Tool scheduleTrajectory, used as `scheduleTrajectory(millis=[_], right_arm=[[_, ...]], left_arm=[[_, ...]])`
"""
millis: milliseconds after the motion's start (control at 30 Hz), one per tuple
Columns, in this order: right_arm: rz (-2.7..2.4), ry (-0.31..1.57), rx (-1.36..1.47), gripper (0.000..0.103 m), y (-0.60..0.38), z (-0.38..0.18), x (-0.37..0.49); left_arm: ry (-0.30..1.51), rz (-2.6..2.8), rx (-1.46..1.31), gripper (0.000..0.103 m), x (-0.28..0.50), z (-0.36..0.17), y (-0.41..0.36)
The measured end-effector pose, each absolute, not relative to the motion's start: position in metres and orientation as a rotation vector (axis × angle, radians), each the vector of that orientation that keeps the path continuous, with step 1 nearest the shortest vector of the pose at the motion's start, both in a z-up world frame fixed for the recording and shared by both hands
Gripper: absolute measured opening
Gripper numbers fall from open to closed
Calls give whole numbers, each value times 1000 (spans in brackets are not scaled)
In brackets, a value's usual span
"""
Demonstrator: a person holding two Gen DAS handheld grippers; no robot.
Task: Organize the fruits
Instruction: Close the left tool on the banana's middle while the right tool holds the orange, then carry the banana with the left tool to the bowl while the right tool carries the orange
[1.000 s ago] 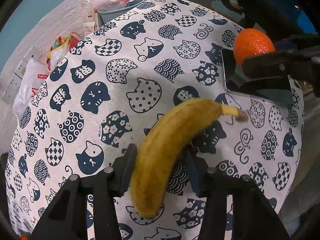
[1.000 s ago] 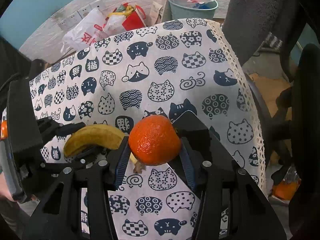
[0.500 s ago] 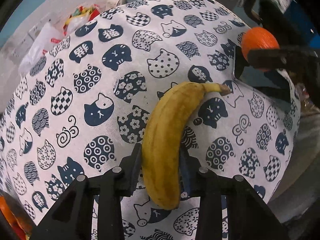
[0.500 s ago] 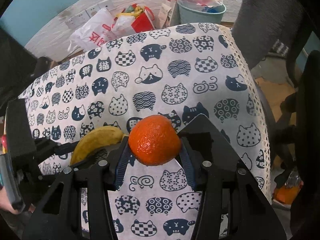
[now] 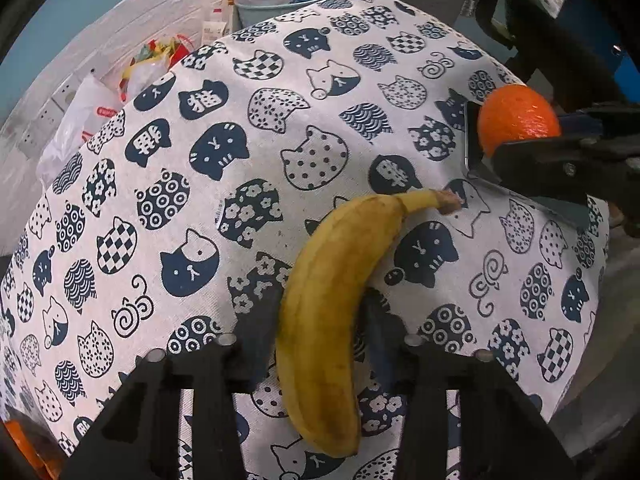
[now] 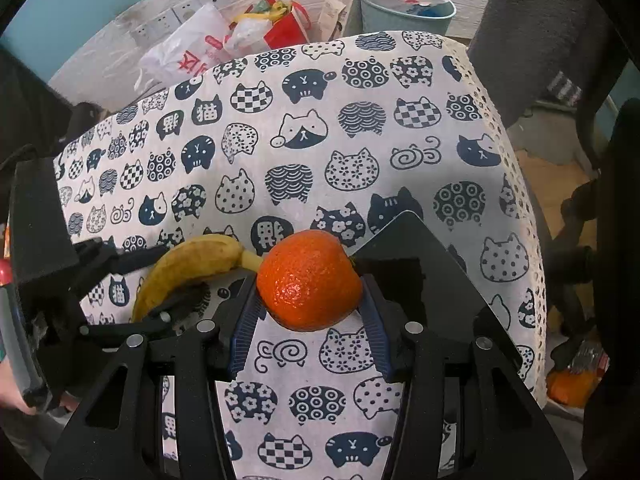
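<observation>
A yellow banana (image 5: 340, 248) runs lengthwise between the fingers of my left gripper (image 5: 320, 312). The pads touch it on both sides while the jaws are opening slightly. It sits low over the cat-print tablecloth (image 5: 320, 140), its stem towards the right gripper. My right gripper (image 6: 310, 298) is shut on an orange (image 6: 308, 276) and holds it just above the cloth. In the left wrist view the orange (image 5: 516, 116) shows at the upper right. In the right wrist view the banana (image 6: 192, 260) and the left gripper (image 6: 160, 284) lie close on the left.
The cloth's lace edge (image 6: 516, 200) drops off to the right. Behind the table, plastic bags (image 6: 188, 56), a red bag (image 6: 288, 28) and a teal bin (image 6: 404, 12) stand by the wall. Dark chair parts (image 6: 580, 240) stand at the right, with something orange (image 6: 572, 384) on the floor.
The left gripper's fingers closed in against the banana, which lay loose between them a second ago, and the left view rolled. The right gripper kept hold of the orange.
</observation>
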State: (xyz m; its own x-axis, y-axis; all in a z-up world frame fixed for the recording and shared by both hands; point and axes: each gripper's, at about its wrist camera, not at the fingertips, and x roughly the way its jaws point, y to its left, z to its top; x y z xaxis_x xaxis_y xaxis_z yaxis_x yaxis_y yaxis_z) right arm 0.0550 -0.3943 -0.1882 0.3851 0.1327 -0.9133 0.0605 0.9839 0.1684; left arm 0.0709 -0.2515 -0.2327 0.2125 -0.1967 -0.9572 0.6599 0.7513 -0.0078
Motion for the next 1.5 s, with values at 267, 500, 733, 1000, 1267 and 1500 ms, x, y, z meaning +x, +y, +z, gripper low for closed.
scheduleTrajectory(millis=[267, 500, 733, 1000, 1267, 1500], right_arm=[[61, 1162, 174, 48, -386, -182, 58], [83, 1120, 164, 48, -379, -167, 54], [124, 1077, 143, 48, -360, -148, 49], [179, 1037, 109, 48, -328, -128, 46], [260, 1012, 44, 48, -274, -111, 46], [331, 1010, -12, 48, -220, -104, 48]], left_arm=[[1197, -577, 462, 36, 62, -223, -238], [1164, -521, 441, 36, 56, -202, -214], [1134, -472, 389, 36, 50, -171, -185], [1102, -412, 330, 36, 41, -139, -142], [1084, -328, 253, 36, 32, -117, -87], [1060, -242, 194, 35, 22, -104, -32]])
